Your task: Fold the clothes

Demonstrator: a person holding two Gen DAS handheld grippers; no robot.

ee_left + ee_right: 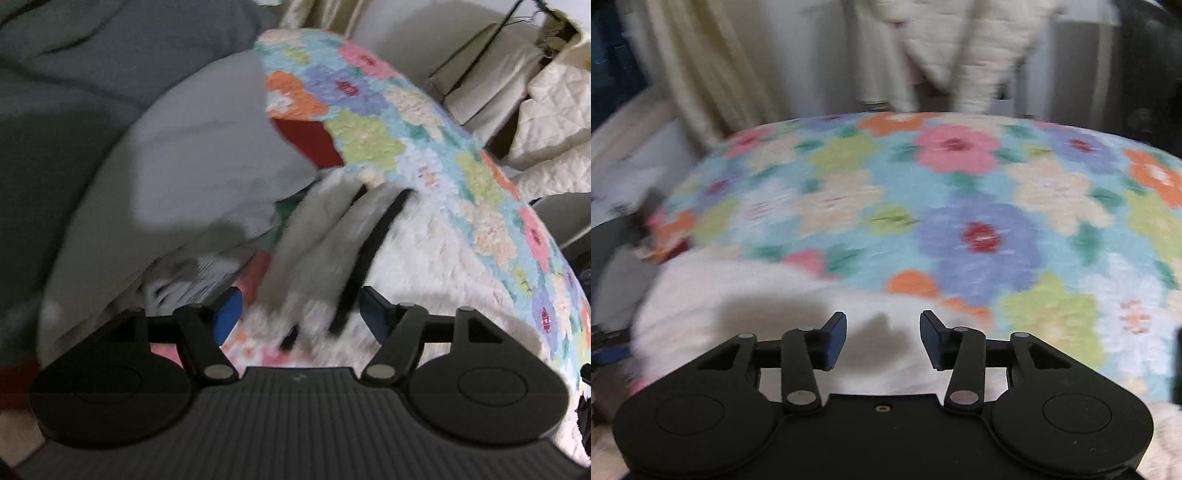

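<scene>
Left hand-held gripper (300,315): fingers spread apart, gripping nothing, over the white fluffy garment (424,266).
Right hand-held gripper (882,339): fingers apart, empty, at the garment's edge.
Open room: floral blanket (960,206) bare toward 12 o'clock.
Left view only: grey cloth (192,155) at 10 o'clock.

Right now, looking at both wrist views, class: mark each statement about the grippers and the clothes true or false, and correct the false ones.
1. The left gripper is open. True.
2. The right gripper is clamped on the white garment. False: its jaws stand apart, gripping nothing.
3. The white fluffy garment has dark stripes. True.
4. The surface is covered by a plain brown sheet. False: it is a floral blanket.
5. A grey garment lies left of the white one in the left wrist view. True.
</scene>
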